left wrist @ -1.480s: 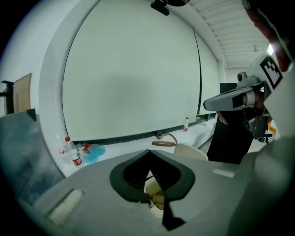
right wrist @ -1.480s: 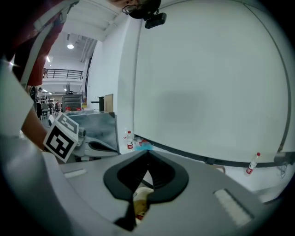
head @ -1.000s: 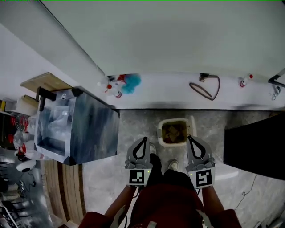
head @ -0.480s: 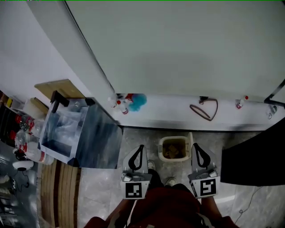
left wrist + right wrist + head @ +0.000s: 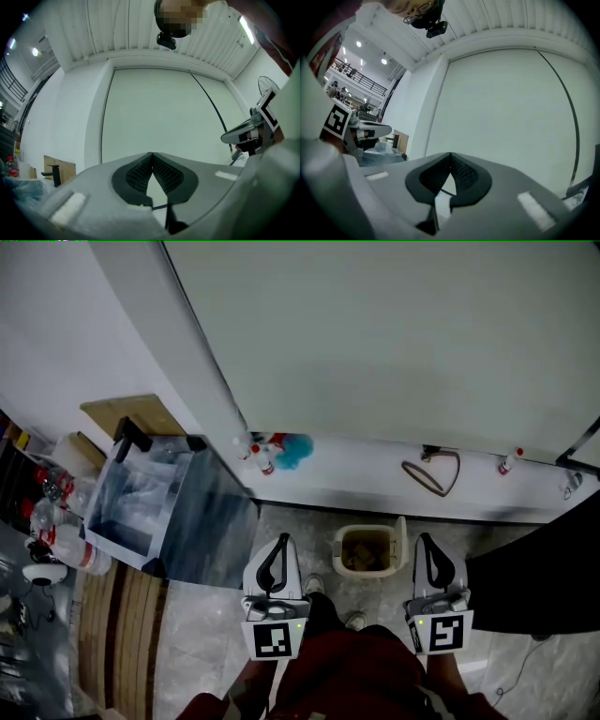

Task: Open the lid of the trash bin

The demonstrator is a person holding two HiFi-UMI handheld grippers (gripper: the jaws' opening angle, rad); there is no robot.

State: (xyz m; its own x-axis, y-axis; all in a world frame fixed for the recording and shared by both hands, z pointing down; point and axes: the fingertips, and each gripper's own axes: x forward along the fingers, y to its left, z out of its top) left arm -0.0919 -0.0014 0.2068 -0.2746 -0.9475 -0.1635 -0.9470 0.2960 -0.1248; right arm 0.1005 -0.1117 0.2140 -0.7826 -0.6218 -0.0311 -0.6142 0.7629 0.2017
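Observation:
A small cream trash bin (image 5: 341, 551) stands on the floor below the white ledge, with brownish contents showing from above. Its lid (image 5: 403, 542) stands upright along the bin's right side. My left gripper (image 5: 282, 538) is held to the bin's left, jaws tips together, nothing in them. My right gripper (image 5: 423, 537) is just right of the lid, also shut and empty. Neither touches the bin. Both gripper views point at a pale wall; the left gripper (image 5: 152, 153) and right gripper (image 5: 451, 153) show closed tips, and the bin is out of them.
A grey cart (image 5: 199, 521) lined with clear plastic stands to the left. Spray bottles (image 5: 258, 456), a blue object (image 5: 293, 451) and a looped cable (image 5: 431, 472) lie on the white ledge. A black block (image 5: 534, 587) sits at right. The person's shoes (image 5: 355, 621) are near the bin.
The head view has pulled back, so the bin looks smaller. Both grippers have spread apart and dropped lower in view. The lid stays open.

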